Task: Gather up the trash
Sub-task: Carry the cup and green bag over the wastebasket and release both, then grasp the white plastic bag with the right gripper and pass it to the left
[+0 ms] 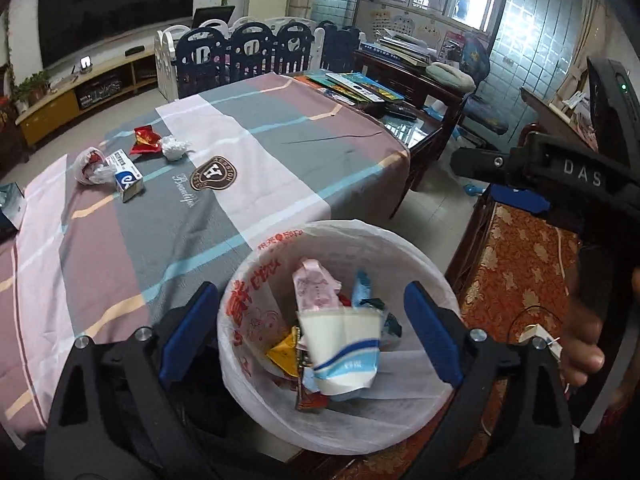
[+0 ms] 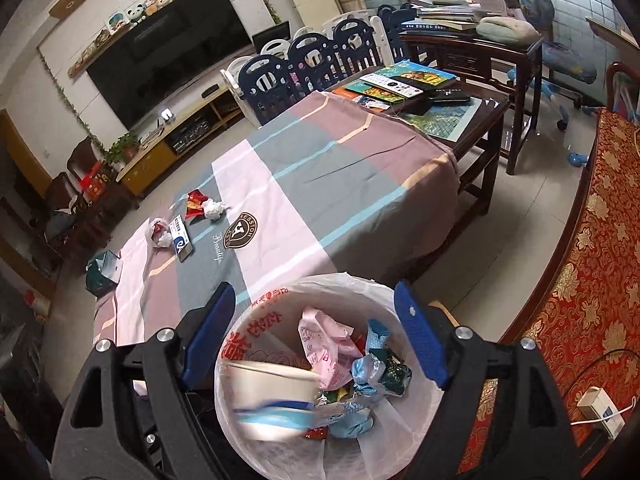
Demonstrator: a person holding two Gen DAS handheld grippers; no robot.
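A bin lined with a white bag (image 1: 400, 412) stands at the table's near edge, and both wrist views look down into it. It holds a white paper cup with a blue stripe (image 1: 344, 344), which is blurred in the right wrist view (image 2: 272, 396), among pink, blue and yellow wrappers. My left gripper (image 1: 312, 336) hangs open over the bin with nothing between its blue pads. My right gripper (image 2: 314, 338) is open above it too, gripping nothing. On the cloth farther off lie a red wrapper (image 1: 146, 140), a crumpled tissue (image 1: 174, 147), a plastic bag (image 1: 90, 166) and a small white-blue box (image 1: 128, 178).
The striped tablecloth (image 2: 304, 200) covers a long table. Books and remotes (image 2: 404, 80) lie at its far end. A red-gold sofa (image 2: 592, 264) runs along the right, with a power strip (image 2: 600, 408) on it. A teal tissue box (image 2: 102, 272) sits at the table's left edge.
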